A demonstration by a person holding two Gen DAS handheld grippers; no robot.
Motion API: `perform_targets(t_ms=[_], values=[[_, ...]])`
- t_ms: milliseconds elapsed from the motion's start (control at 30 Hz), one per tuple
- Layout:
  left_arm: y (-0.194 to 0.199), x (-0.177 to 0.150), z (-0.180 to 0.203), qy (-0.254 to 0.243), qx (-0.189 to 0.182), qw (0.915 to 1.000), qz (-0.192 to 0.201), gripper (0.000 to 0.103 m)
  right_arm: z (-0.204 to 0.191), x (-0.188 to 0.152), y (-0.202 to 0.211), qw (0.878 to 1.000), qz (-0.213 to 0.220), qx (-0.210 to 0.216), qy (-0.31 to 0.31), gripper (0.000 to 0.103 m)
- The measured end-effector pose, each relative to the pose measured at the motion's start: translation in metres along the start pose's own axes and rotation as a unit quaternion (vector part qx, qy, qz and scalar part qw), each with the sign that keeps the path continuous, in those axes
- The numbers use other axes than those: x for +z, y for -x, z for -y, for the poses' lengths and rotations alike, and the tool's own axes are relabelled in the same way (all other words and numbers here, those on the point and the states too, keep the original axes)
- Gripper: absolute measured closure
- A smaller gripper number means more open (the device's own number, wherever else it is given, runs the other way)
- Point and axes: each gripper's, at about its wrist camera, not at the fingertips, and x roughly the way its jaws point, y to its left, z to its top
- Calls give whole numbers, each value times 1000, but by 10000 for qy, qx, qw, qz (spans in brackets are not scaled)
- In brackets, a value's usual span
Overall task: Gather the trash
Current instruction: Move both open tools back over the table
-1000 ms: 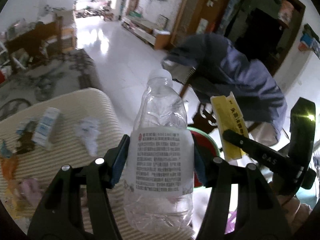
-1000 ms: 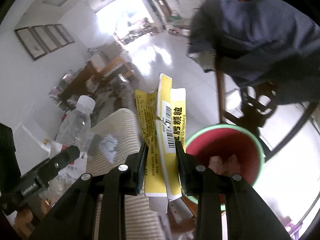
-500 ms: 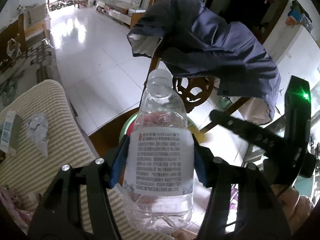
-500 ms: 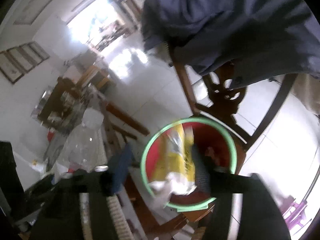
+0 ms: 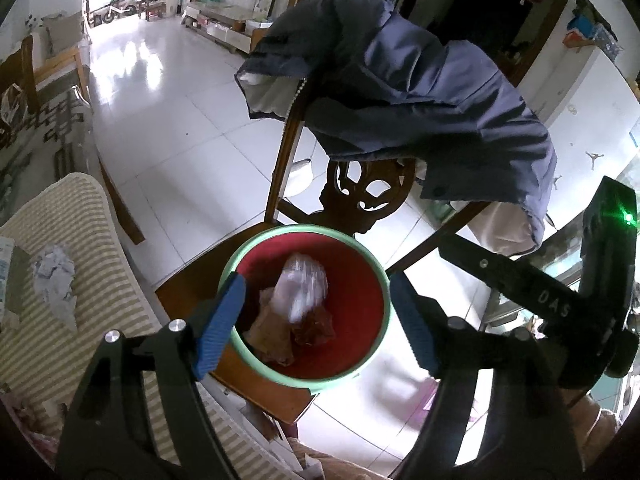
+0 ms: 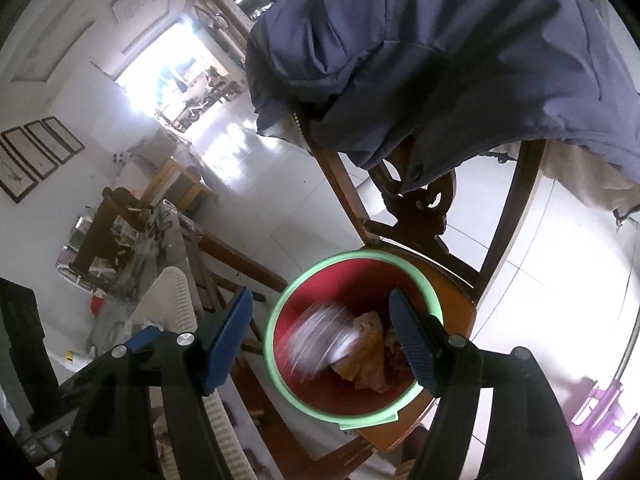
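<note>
The wooden chair (image 5: 352,196), a blue jacket (image 5: 420,92) slung over its back, carried the red bucket (image 5: 362,280) with the green rim on its seat, and everything else is placed from that bucket. Beside it, on the left in the left wrist view, lay the striped cushion (image 5: 52,240) with a crumpled paper wad (image 5: 54,276) waiting on it. Directly above the bucket hung the left gripper (image 5: 314,320), jaws opening with nothing between them; the right gripper (image 6: 324,338) stood over it too, also opening and empty. Inside, a clear plastic bottle (image 5: 300,284), blurred, lay on crumpled brownish wrappers (image 5: 276,332). I judged the wad feather-light, soft and crushable; a pinch across its middle would hold it, though a loose flap might tear or slip
</note>
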Motion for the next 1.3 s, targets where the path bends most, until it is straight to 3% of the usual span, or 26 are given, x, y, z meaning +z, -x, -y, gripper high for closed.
perform_targets(t_ms=[367,567,867,1133,1300], values=[[57,-15,-36,134,478,9973,542,31,-63,-13,-15,9975,-121,295,635,29],[94,-40,-91,560,939,9914,720,31,-116,-33,-32,9926,-351,551,1019,27],[163,-98,-200,1346,1684,9723,900,31,-206,-87,-52,9814,-701,886,1554,24],[219,-167,-296,1414,2134,9645,647,26,-275,-156,-62,9733,-1046,943,1811,22],[229,-201,-335,1054,2138,9710,190,19,-302,-193,-63,9706,-1231,972,1828,22]])
